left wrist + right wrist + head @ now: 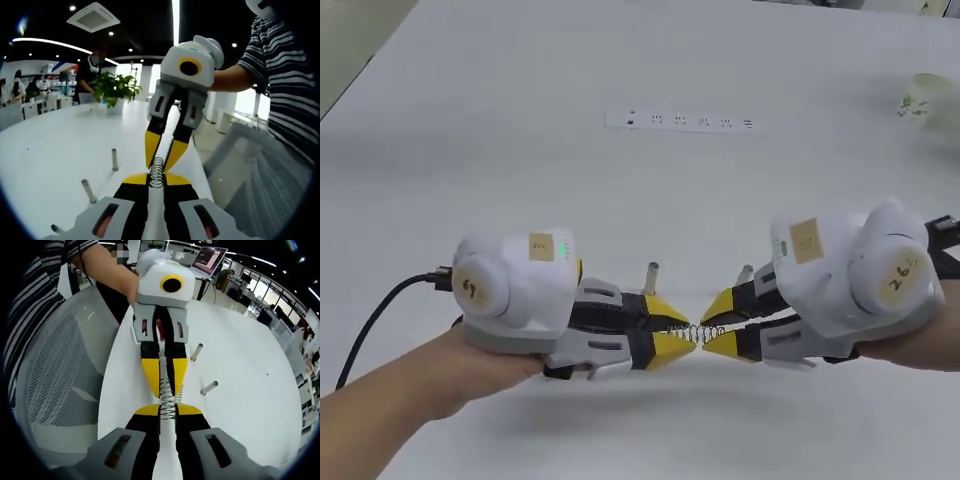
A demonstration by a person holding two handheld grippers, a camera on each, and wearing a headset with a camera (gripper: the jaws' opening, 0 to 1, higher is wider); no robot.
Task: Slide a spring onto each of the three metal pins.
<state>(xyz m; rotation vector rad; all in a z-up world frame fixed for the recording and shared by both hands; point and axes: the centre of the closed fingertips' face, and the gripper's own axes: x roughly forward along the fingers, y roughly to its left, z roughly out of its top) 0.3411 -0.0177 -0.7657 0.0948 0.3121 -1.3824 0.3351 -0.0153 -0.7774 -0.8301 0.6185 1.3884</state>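
A small coil spring [698, 333] stretches level between my two grippers, just above the white table [620, 200]. The left gripper [688, 337] is shut on one end of it, its yellow tips pinching the coils [156, 172]. Facing it, the right gripper [710, 332] is shut on the other end of the spring [167, 395]. Two upright metal pins [651, 275] [744, 273] stand just behind the tips. In the left gripper view three pins [114, 159] [88, 191] [55, 229] stand to the left of the jaws, all bare. Two bare pins [196, 352] [209, 387] appear in the right gripper view.
A white power strip [680, 121] lies further back on the table. A pale cup [925, 98] sits at the far right edge. A black cable [380, 310] trails from the left gripper. A mesh chair [60, 370] and a person in a striped shirt [285, 65] are at the near table edge.
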